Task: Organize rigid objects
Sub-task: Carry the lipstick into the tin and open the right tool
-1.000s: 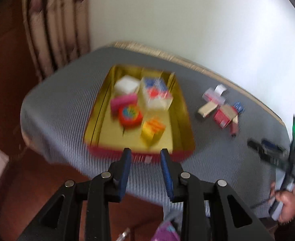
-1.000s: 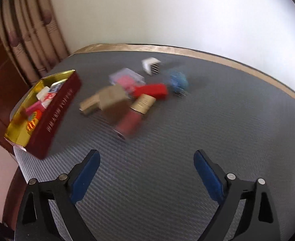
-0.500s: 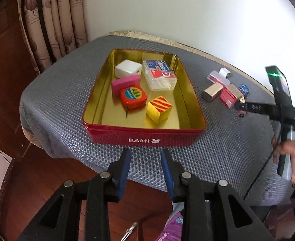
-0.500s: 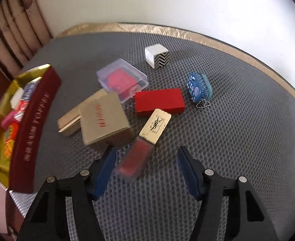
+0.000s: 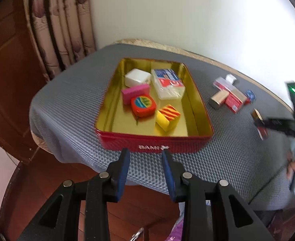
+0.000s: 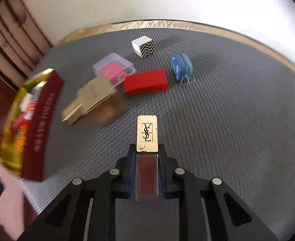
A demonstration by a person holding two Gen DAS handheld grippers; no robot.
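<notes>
A small lipstick tube [image 6: 147,156], judged light, stiff and slick, is clamped at its clear lower body by the right tongs [image 6: 146,172], gold cap forward, above the gray ribbed table [image 6: 227,120]. The left tongs [image 5: 145,172], empty, are opening by the red tin [image 5: 153,142].

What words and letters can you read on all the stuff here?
"BAMI": white letters on the red tin, front wall.
"YSL": black monogram on the gold cap of the lip gloss held by the right gripper.
Too blurred to read: gold print along the tin's side, letters on the gold box, the print on the packet in the tin.
</notes>
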